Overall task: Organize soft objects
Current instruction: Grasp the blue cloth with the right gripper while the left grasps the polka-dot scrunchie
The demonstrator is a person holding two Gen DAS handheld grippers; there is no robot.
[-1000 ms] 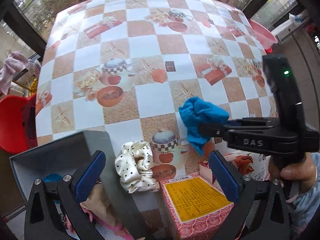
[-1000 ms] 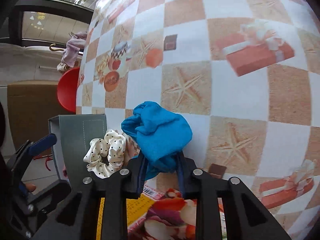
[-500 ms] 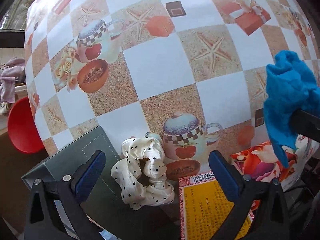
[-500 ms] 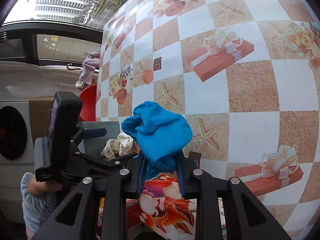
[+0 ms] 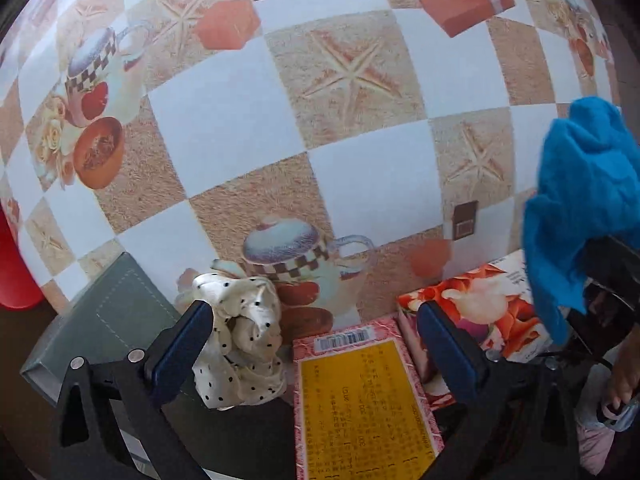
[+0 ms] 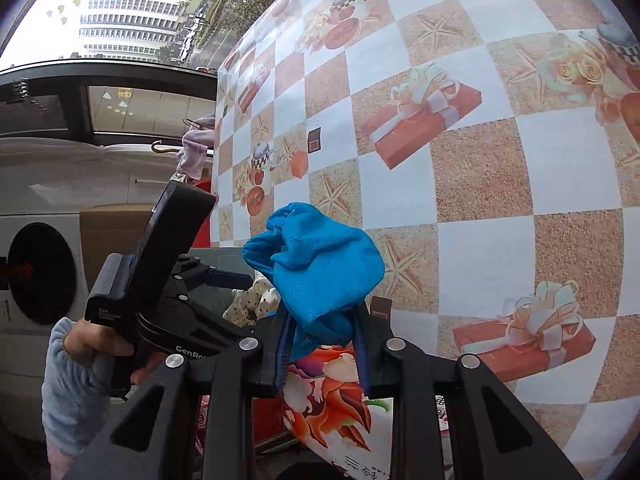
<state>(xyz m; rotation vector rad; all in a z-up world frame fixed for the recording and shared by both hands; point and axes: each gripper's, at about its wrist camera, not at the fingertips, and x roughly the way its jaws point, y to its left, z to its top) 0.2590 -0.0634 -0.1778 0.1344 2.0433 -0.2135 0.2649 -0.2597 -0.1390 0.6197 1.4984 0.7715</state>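
Observation:
A crumpled blue cloth hangs in the air, pinched between the pads of my right gripper, which is shut on it; in the left wrist view the same blue cloth shows at the right edge. A white scrunchie with black dots lies on the rim of a grey box. My left gripper is open and hovers just over it, the left finger beside the scrunchie. From the right wrist view the scrunchie peeks out behind the cloth.
A pink box with a yellow label and a flowered box stand at the table's near edge. The checked tablecloth stretches beyond. A red chair is at the left. A hand in a pale blue sleeve holds the left gripper.
The left gripper has tilted downward and closed in on the scrunchie, which now looks larger. The right gripper has carried the blue cloth off to the right, over the flowered box.

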